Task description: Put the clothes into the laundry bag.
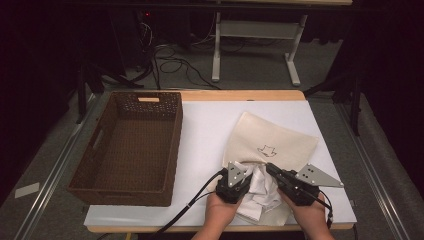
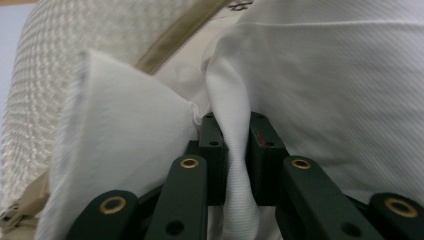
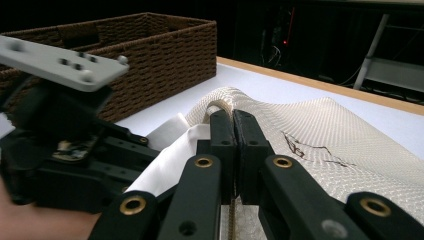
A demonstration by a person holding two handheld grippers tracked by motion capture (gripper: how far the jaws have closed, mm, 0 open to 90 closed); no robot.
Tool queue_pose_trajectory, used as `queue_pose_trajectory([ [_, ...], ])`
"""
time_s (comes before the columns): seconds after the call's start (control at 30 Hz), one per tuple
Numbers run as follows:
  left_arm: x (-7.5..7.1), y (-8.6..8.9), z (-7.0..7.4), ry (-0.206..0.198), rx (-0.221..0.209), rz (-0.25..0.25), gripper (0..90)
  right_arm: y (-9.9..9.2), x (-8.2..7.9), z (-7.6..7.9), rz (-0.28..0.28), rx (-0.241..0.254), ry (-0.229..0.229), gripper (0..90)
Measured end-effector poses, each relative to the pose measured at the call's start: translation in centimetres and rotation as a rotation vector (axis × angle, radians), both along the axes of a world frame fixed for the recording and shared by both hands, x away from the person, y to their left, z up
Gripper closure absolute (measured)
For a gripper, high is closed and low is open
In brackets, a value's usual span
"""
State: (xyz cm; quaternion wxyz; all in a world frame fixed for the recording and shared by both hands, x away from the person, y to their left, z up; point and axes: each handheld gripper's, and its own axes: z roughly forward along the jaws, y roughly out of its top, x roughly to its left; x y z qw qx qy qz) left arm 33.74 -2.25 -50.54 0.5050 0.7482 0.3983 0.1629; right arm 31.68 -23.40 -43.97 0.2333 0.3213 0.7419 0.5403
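a: where's the white insert now?

b: bunched at the open end of the cream cushion cover, on the side nearest the person, partly inside and partly spilling out. the cover lies flat on the white table sheet, to the right of the brown wicker basket.

a: and the left gripper?

b: its jaws are clamped on a twisted fold of the white insert, seen in the left gripper view with the fabric squeezed between the pads. i'd say it grips the filling so it can be moved against the cover.

a: the right one?

b: the right gripper has its jaws pressed together on the cover's edge, right at the zipper opening. judging from that, it pins the cover so the mouth doesn't drag along with the insert.

a: why is the basket beside it?

b: it stands empty just left of the cover, probably waiting for one of the pieces.
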Motion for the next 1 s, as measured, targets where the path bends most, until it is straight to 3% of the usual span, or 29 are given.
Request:
queue_pose_trajectory([
  [0.07,0.5,0.1,0.0,0.023,0.009,0.058,75.0,0.1,-0.1,0.1,0.000,-0.001,-0.001,89.9],
  [0.13,0.7,0.3,0.2,0.042,-0.006,0.072,67.8,0.0,0.0,0.0,-0.002,-0.005,0.000,89.9],
  [0.23,0.2,1.0,0.6,0.012,-0.029,0.034,54.3,-0.1,0.1,-0.2,-0.005,-0.009,0.004,89.9],
  [0.33,-1.2,2.1,1.0,-0.024,-0.060,-0.011,40.3,-0.2,0.0,-0.2,-0.003,-0.003,0.003,89.9],
  [0.4,-2.1,2.9,1.1,-0.036,-0.064,-0.031,37.4,-0.2,0.1,-0.2,-0.005,-0.001,0.003,89.9],
  [0.5,-3.3,4.4,1.3,-0.052,-0.064,-0.035,38.1,-0.1,0.0,-0.1,-0.005,-0.007,0.003,89.9],
  [0.6,-4.1,5.9,1.4,-0.068,-0.081,-0.025,46.8,0.0,0.0,-0.1,-0.005,-0.005,0.002,89.9],
  [0.7,-4.6,7.2,1.8,-0.108,-0.090,0.009,56.4,0.0,0.0,-0.1,-0.008,-0.006,-0.001,89.9],
  [0.83,-4.8,8.1,2.5,-0.146,-0.093,0.066,55.3,-0.1,0.0,-0.1,-0.008,-0.005,-0.001,89.9],
  [0.93,-3.9,8.0,2.5,-0.125,-0.074,0.095,48.0,0.0,0.0,-0.1,-0.009,-0.004,0.002,89.9],
  [1.0,-3.1,7.6,2.1,-0.082,-0.063,0.086,56.2,0.0,0.0,-0.1,-0.008,-0.005,0.001,89.9],
])
